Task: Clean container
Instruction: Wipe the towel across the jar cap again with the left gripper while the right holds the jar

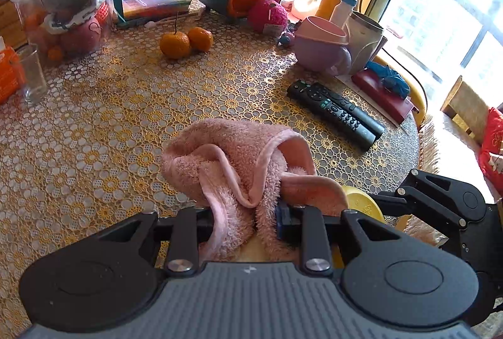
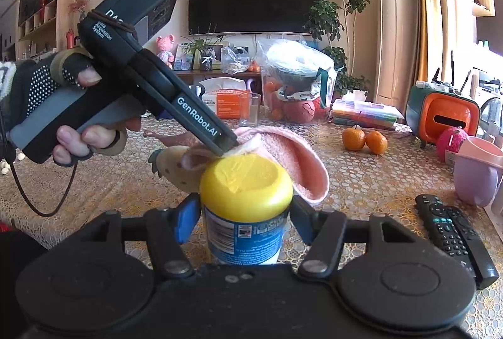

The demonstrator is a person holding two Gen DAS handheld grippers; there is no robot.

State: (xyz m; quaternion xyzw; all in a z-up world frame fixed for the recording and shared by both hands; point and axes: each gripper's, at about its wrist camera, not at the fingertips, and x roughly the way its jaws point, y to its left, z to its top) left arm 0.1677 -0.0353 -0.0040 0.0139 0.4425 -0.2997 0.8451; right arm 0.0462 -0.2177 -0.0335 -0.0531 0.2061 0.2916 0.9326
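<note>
Yellow-lidded container (image 2: 246, 207) stands clamped between the blue pads of the right gripper (image 2: 245, 213), above the bench (image 2: 361, 181) near its edge by the two remotes (image 2: 452, 232). The left gripper (image 1: 245, 213) pinches a pink towel (image 1: 239, 163), whose folds rest on the lid's far rim. Two oranges (image 2: 364, 139) lie toward the far edge.

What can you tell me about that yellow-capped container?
The container is a small upright tub with a glossy yellow plastic cap, dented on top, and a blue-and-white printed label with a barcode. The right gripper clamps its sides just under the cap. A pink towel, held by the left gripper, meets the cap's far edge.
</note>
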